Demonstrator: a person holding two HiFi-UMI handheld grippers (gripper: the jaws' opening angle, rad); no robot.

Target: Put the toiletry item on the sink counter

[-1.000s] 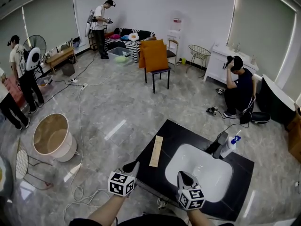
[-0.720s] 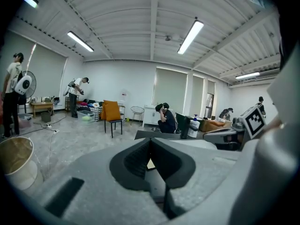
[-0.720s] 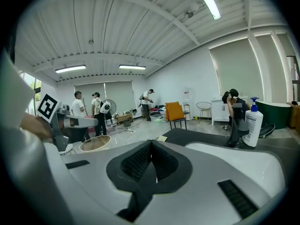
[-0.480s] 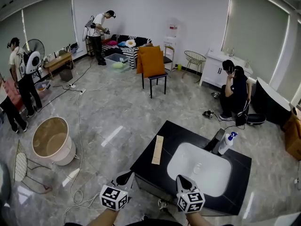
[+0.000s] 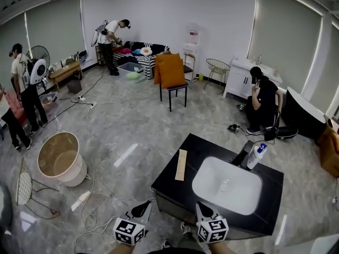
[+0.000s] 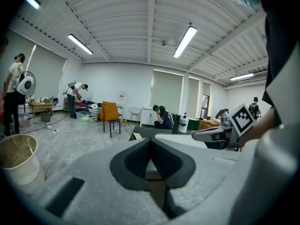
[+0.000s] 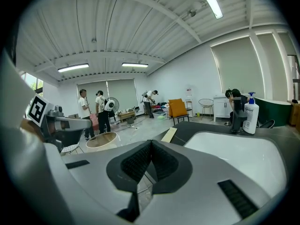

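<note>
Grippers clenched, empty: left gripper (image 5: 143, 209), right gripper (image 5: 200, 208), low before counter (image 5: 169, 184). Counter black, glossy; basin (image 5: 228, 186) white, rounded rectangle. White pump bottle (image 5: 256, 156) upright on counter beside dark faucet (image 5: 246, 155). Flat tan box (image 5: 181, 164) at counter's left edge. Round beige tub (image 5: 59, 157), cable (image 5: 90, 142) on marbled floor (image 5: 137, 120).

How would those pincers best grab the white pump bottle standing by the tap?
Probably grip the pump bottle round its wide white body, below the narrow blue pump, with the jaws level because it stands upright. Come from the side away from the black faucet, which stands close beside it.
</note>
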